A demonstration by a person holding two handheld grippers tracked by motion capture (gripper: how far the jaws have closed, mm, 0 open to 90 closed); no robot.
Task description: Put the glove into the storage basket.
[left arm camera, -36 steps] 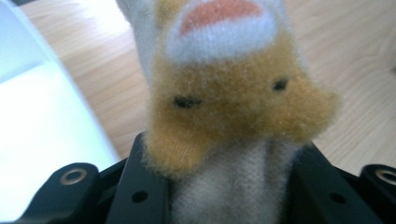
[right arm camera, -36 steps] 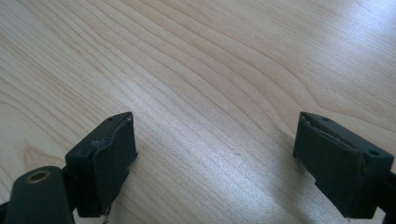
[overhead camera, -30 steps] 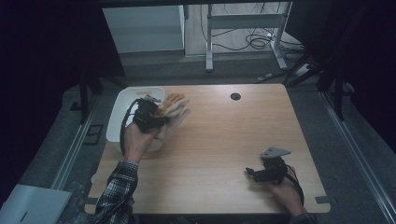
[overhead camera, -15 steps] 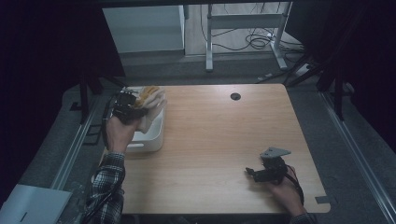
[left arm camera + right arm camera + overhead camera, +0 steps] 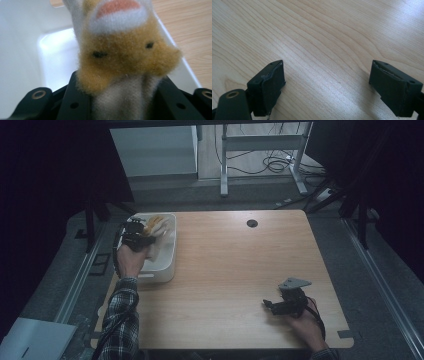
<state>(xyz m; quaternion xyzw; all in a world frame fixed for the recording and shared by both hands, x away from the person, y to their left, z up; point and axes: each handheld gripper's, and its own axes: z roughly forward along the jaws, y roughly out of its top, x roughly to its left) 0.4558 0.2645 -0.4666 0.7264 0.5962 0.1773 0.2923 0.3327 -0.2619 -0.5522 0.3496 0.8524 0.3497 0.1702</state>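
A tan and white plush toy (image 5: 122, 57) sits between the jaws of my left gripper (image 5: 142, 239), which is shut on it. In the high view the plush toy (image 5: 156, 226) hangs over the inside of a white plastic bin (image 5: 167, 265) at the table's left edge. The left gripper view looks along the toy into the bin (image 5: 22, 50), whose wall and floor lie behind it. My right gripper (image 5: 270, 305) rests low over the wood table (image 5: 235, 265) near the front right, open, with bare wood between its fingers (image 5: 269, 82).
A small black round hole (image 5: 252, 223) marks the table's far side. A metal desk frame (image 5: 260, 150) and cables stand on the floor beyond. A pale sheet (image 5: 30, 340) lies on the floor at the lower left.
My left gripper has carried the plush toy leftward and down, from above the table beside the bin to over the bin's inside. The right gripper has stayed in place.
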